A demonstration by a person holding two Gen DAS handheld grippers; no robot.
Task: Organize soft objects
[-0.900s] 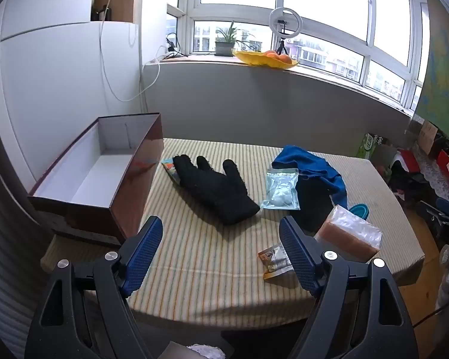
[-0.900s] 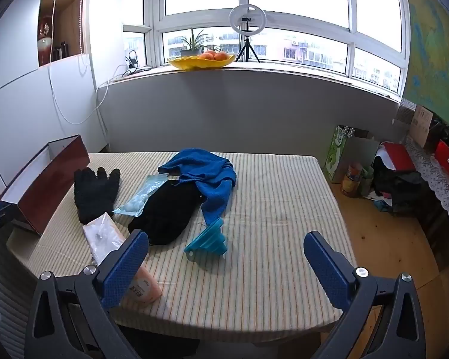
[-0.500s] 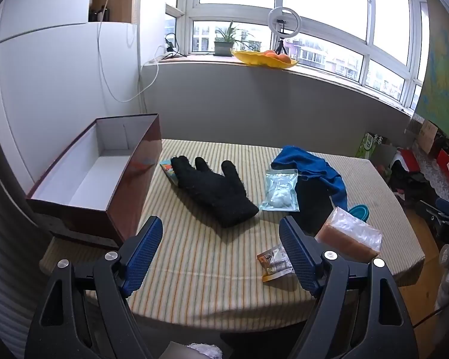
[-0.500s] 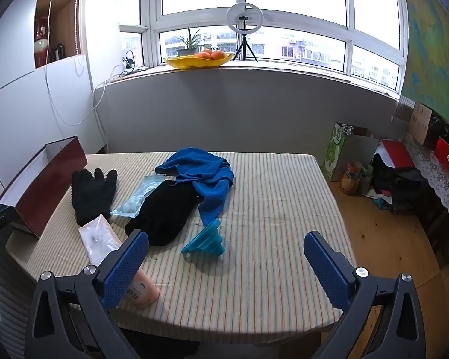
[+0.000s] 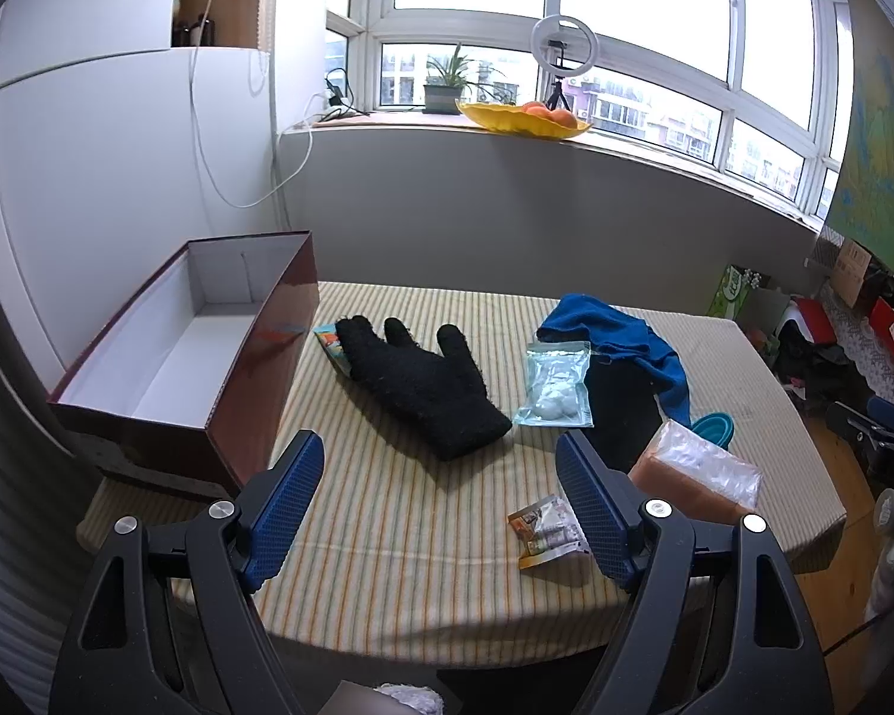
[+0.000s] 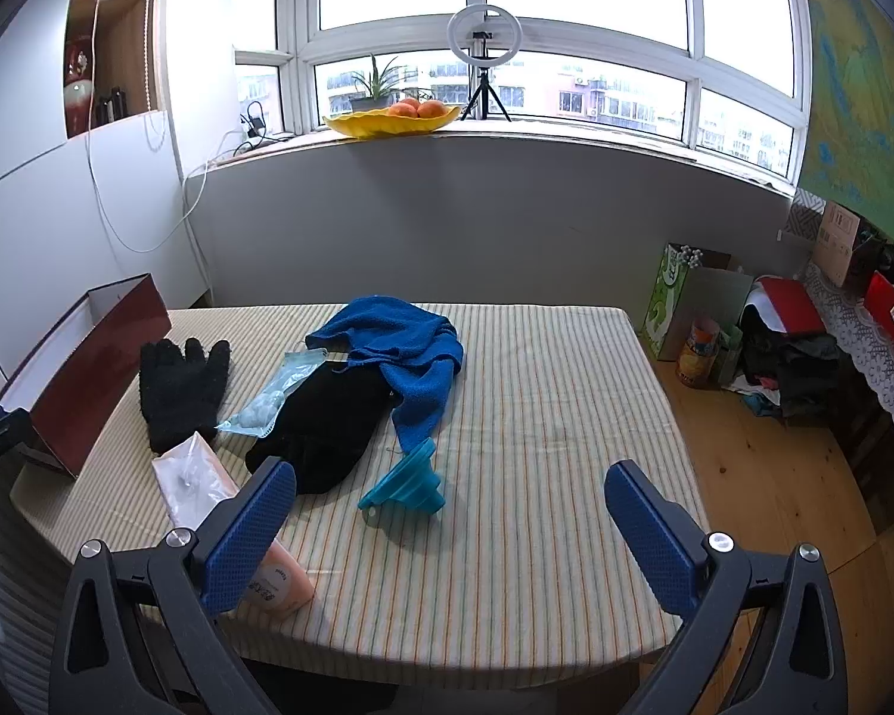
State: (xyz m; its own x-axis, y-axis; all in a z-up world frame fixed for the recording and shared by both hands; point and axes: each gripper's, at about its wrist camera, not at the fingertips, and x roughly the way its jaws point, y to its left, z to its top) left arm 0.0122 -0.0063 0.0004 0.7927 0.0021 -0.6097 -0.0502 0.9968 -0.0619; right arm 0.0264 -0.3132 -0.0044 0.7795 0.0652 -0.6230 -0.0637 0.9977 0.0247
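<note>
Tabletop cloth (image 6: 542, 476) striped cream, orange and green. Ahead of the blue-padded hand-held gripper (image 6: 450, 527): fuzzy black knit glove (image 6: 179, 393), royal-blue towel (image 6: 405, 351), teal silicone funnel (image 6: 408, 485), glossy dark-red box (image 5: 208, 369) with white interior.

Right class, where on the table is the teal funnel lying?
In the right wrist view the teal funnel lies near the table's front middle, just below the blue towel's hanging end and right of the black cloth.

Fuzzy black glove (image 5: 418, 386) flat on striped cloth, fingers toward open maroon box (image 5: 167, 351). Second black glove (image 6: 322, 426) lying flat, partly under crumpled blue towel (image 6: 402, 351). Clear pouch of cotton balls (image 5: 555, 384) between the gloves.
</note>
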